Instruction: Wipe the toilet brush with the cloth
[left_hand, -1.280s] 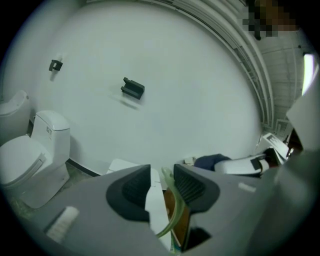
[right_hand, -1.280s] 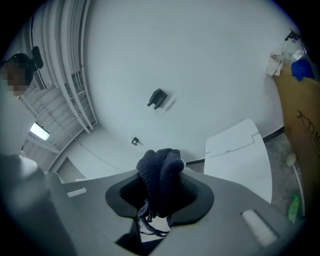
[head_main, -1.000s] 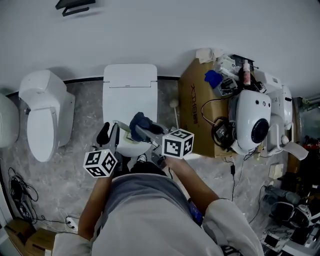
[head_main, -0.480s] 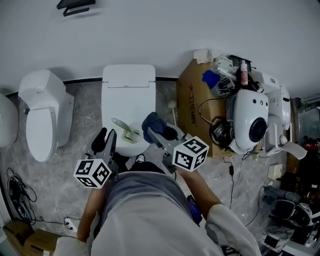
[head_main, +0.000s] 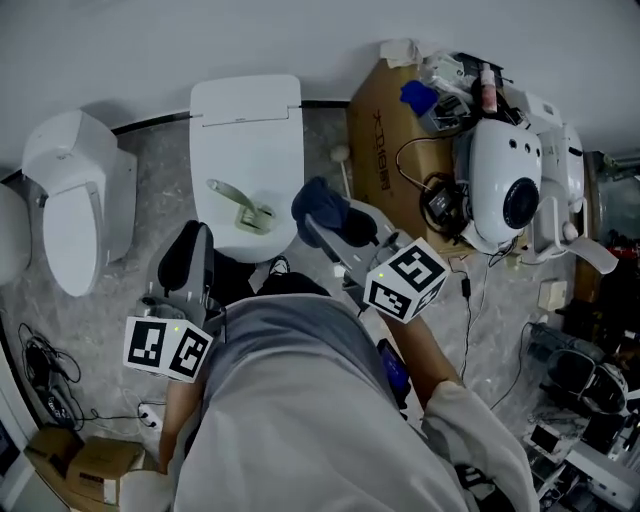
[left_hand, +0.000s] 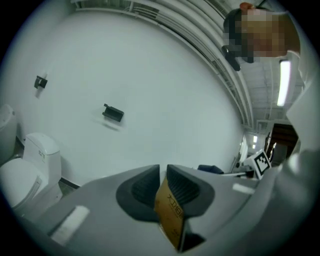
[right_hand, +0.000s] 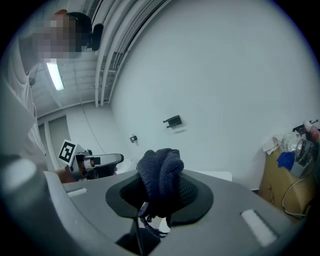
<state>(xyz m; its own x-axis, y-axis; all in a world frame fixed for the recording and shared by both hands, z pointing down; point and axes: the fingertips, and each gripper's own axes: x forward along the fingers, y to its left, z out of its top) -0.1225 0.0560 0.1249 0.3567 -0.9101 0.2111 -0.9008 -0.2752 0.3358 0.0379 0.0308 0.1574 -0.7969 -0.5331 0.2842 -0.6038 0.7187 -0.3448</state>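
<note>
The right hand-held gripper (head_main: 335, 222) is clenched on the cloth (head_main: 322, 205), a dark blue knitted bundle. In the right gripper view the cloth (right_hand: 160, 172) fills the space between the jaws and bulges above their tips, with loose threads hanging below. In the head view the bundle hangs just beside the front right edge of the toilet (head_main: 245, 120), whose lid is down.

The toilet brush (head_main: 240, 203) lies flat on that closed lid, near its front end. Its pale handle runs diagonally and its head points toward the cloth. Neither gripper touches it; the cloth is near its head but apart from it.

The left hand-held gripper (head_main: 188, 262) hangs in front of the toilet's left front corner, on the person's left side. In the left gripper view its jaws (left_hand: 163, 172) stand almost together, leaving only a thin slit. A brown printed surface shows in that slit and widens below it. I cannot tell whether it is pinched there or simply seen through the gap. It matches the colour and print of the cardboard box (head_main: 385, 150) standing to the right of the toilet.
</note>
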